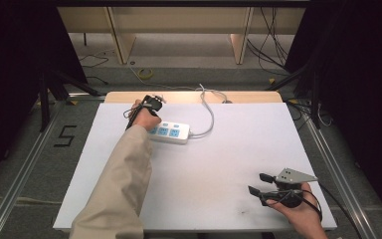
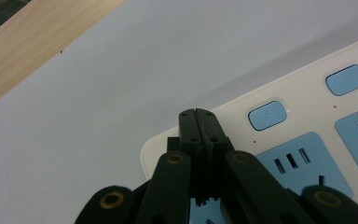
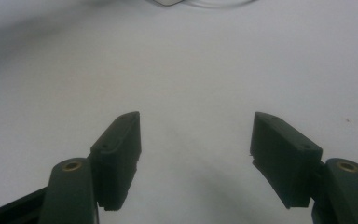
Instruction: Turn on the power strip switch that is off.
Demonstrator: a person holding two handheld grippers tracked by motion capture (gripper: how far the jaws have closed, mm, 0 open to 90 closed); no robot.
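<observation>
White board (image 1: 219, 164) covers our table, and the power strip (image 1: 171, 132) lies near its far left side. We hold our left gripper (image 1: 149, 107) at the left end of the power strip, jaws squeezed tight together with nothing between them, tips just by a blue button (image 2: 267, 115). If we push crooked, we could slip off the button or shove the strip along. Our right gripper (image 1: 258, 184) waits well to the right of the strip, jaws wide open and empty. Our sleeve (image 1: 124, 174) hides the strip's left end from above, and we cannot tell where its cord (image 1: 206, 112) goes.
</observation>
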